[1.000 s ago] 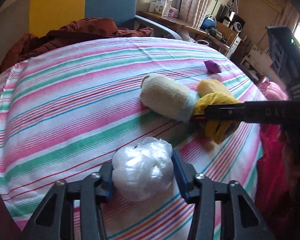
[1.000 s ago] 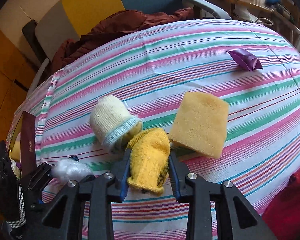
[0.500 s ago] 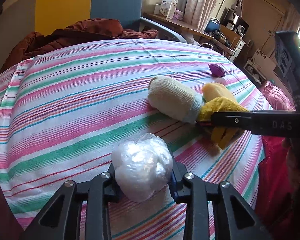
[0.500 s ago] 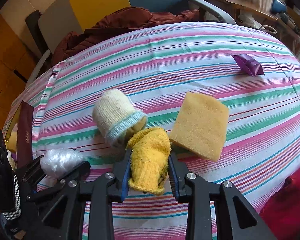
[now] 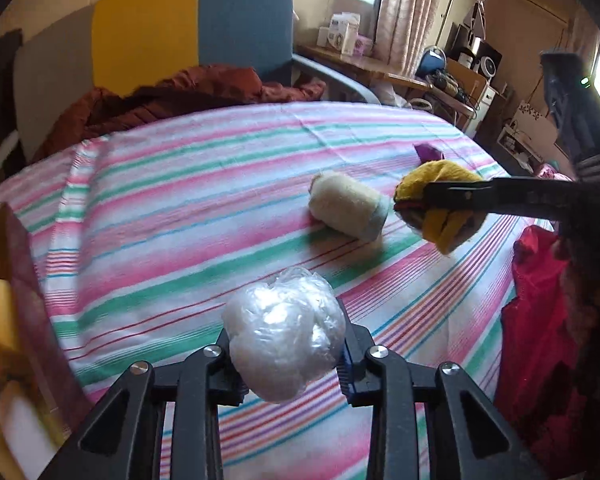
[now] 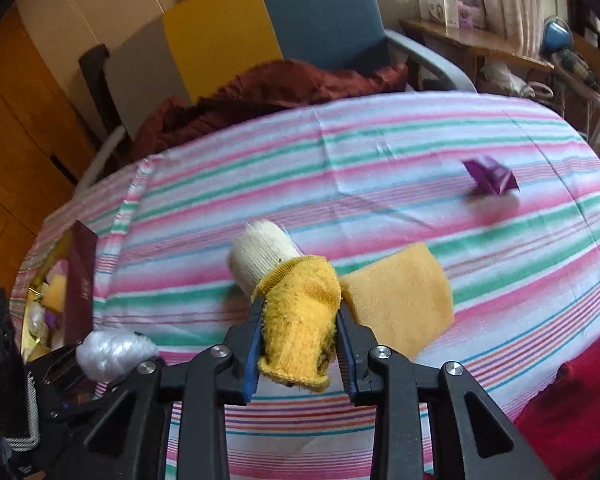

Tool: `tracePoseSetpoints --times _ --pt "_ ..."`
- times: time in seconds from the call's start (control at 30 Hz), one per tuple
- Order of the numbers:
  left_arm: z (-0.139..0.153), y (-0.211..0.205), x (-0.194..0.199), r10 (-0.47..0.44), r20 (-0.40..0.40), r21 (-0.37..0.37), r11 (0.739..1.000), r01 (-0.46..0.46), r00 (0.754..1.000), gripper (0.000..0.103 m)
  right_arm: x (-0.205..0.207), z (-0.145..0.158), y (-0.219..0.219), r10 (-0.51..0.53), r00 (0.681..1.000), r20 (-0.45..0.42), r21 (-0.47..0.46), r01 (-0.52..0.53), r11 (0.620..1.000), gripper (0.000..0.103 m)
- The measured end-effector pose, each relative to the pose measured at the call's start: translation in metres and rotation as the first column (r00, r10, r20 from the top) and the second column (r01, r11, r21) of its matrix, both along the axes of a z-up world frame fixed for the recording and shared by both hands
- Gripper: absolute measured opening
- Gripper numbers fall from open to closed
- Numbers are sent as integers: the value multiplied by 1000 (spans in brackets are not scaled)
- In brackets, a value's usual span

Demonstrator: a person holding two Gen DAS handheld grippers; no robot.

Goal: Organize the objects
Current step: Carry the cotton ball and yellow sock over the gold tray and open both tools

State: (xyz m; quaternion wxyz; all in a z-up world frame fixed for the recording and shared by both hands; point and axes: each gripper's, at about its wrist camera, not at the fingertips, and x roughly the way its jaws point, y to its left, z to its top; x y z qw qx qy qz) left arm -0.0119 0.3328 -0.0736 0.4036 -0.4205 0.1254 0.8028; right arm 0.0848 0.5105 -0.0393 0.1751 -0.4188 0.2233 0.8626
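My left gripper (image 5: 290, 360) is shut on a crumpled ball of clear plastic wrap (image 5: 284, 336), held a little above the striped tablecloth (image 5: 172, 200). That plastic ball (image 6: 114, 354) also shows at the lower left of the right wrist view. My right gripper (image 6: 300, 344) is shut on a rolled yellow sock (image 6: 300, 320), lifted off the cloth; the same yellow sock (image 5: 440, 200) hangs at the right of the left wrist view. A cream rolled sock (image 5: 346, 210) lies on the cloth behind it. A tan sponge (image 6: 400, 300) lies to the right of the yellow sock.
A small purple wrapper (image 6: 490, 178) lies far right on the cloth. A dark red box (image 6: 80, 280) with several small items stands at the table's left edge. Behind the table is a chair (image 5: 188, 36) with a brown garment (image 5: 196, 92). Red fabric (image 5: 540, 340) hangs at the right.
Both grippers have risen from the cloth with their loads. The left jaws closed tighter on the plastic ball. The yellow sock has come away from the cream sock and the sponge.
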Motion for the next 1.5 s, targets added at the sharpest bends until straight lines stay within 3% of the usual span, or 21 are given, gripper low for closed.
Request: tracePoseSetpoints --times 0.23,0.43,0.73,1.07,1.27,1.5 --pt "41 -36 12 96 -120 25 995 -94 988 33 -1 8 -12 38 998 -49 33 -36 999 32" --pt "61 -65 13 167 -163 42 986 -162 972 33 -4 11 -27 91 993 -75 60 -86 994 32" --pt "68 -98 13 223 -158 65 975 -215 962 33 -7 11 -45 138 986 -90 74 -132 989 32" --pt "59 -147 1 305 -91 93 950 -297 948 33 -7 22 -86 200 974 -108 55 -195 979 32" --pt "63 -214 -8 432 -65 142 896 -420 899 33 -19 31 -132 298 944 -141 31 -297 955 32" --pt "65 -306 -15 623 -27 171 773 -611 782 33 -43 32 -196 444 880 -166 2 -450 893 32"
